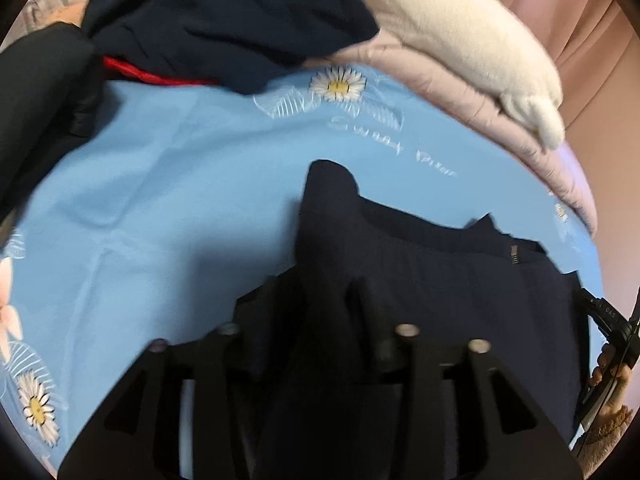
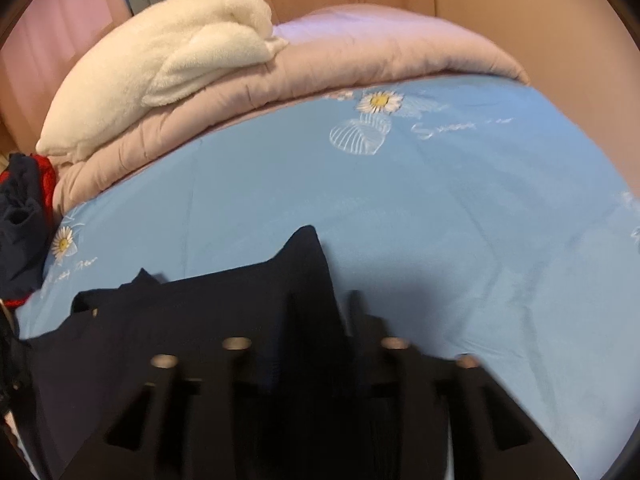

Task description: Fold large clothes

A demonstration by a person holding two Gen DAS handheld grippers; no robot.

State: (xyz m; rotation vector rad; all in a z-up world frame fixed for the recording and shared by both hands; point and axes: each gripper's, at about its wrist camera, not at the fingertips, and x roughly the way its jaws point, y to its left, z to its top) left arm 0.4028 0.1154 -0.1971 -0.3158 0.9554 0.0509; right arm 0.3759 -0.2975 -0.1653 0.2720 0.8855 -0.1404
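**Bed with garment held at two points**

- Sheet (image 1: 160, 184) (image 2: 440, 208): light blue, daisy print, covers the bed.
- Quilt (image 1: 532, 148) (image 2: 360, 52): pinkish, folded along the far edge of the bed.
- Blanket (image 1: 460, 28) (image 2: 160, 56): white, fleecy, lies on the quilt.
- Pile (image 1: 224, 12) (image 2: 20, 232): dark navy clothes with red trim, at the far edge beside the quilt.
- Garment (image 1: 440, 292) (image 2: 180, 312): dark navy, at the near edge, stretched between both grippers, its corners poking up past the fingers.
- Left gripper (image 1: 326, 292): fingers clamped on the garment's left corner.
- Right gripper (image 2: 320, 300): fingers clamped on its right corner.
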